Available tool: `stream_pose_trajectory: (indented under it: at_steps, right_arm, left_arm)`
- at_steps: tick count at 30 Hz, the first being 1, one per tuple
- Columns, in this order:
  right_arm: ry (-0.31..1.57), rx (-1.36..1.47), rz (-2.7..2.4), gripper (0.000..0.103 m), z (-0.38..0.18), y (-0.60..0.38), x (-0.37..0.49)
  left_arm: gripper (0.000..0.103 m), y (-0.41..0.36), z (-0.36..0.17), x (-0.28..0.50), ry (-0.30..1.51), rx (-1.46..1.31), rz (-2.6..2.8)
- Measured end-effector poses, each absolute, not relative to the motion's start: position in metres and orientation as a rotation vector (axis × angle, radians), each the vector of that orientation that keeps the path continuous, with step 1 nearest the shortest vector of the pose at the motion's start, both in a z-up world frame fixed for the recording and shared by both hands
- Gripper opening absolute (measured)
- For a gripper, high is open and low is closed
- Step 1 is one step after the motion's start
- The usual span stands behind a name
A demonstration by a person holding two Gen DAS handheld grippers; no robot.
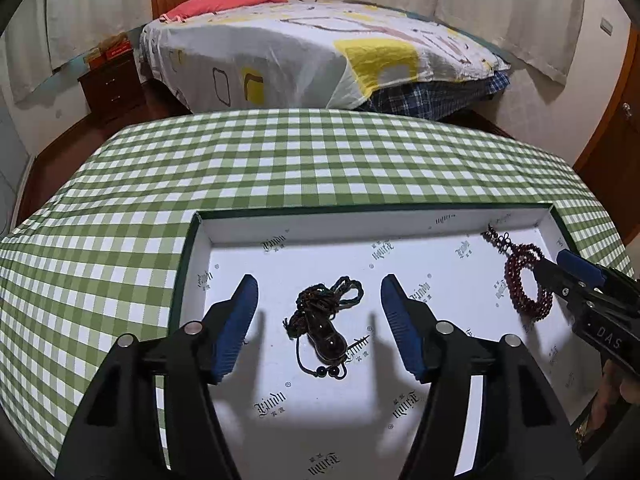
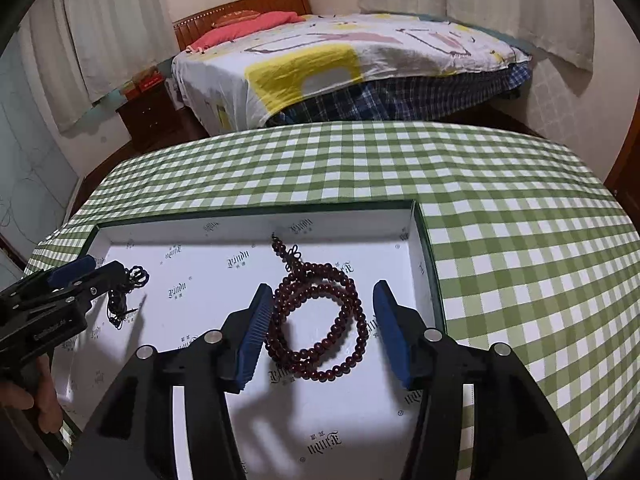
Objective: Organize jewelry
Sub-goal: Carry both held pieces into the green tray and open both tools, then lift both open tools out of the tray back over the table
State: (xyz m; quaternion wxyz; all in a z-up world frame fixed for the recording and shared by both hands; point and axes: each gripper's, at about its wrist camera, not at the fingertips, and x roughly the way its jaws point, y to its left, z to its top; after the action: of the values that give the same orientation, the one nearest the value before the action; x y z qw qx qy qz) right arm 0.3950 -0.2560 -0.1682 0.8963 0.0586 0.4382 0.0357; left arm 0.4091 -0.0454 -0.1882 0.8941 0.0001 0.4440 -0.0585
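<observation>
A shallow white-lined box (image 1: 400,220) (image 2: 256,222) with a dark green rim lies on the checked tablecloth. In its left half rests a dark pendant on a braided cord (image 1: 326,332) (image 2: 122,292). My left gripper (image 1: 318,286) (image 2: 98,266) is open, its blue pads either side of the pendant and clear of it. In the box's right half lies a coiled dark red bead string (image 2: 320,320) (image 1: 528,284). My right gripper (image 2: 323,293) (image 1: 554,260) is open around the beads, with the left pad close beside the coil.
The green-and-white checked tablecloth (image 1: 280,160) (image 2: 520,220) covers the table around the box. Beyond the far edge stand a bed (image 1: 320,48) and a dark nightstand (image 1: 112,84). A person's hand (image 2: 36,400) holds the left gripper's handle.
</observation>
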Motion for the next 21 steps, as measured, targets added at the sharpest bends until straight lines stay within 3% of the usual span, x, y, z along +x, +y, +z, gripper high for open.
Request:
stream_pose_trajectory:
  at_steps: [10, 21]
  right_arm:
    - [0.727, 0.125, 0.054, 0.052, -0.128, -0.256, 0.311]
    - [0.683, 0.08, 0.059, 0.052, -0.115, -0.246, 0.19]
  left_arm:
    - [0.067, -0.037, -0.151, 0.332, 0.765, -0.022, -0.098]
    - [0.068, -0.024, -0.13, 0.202, 0.712, -0.045, -0.067]
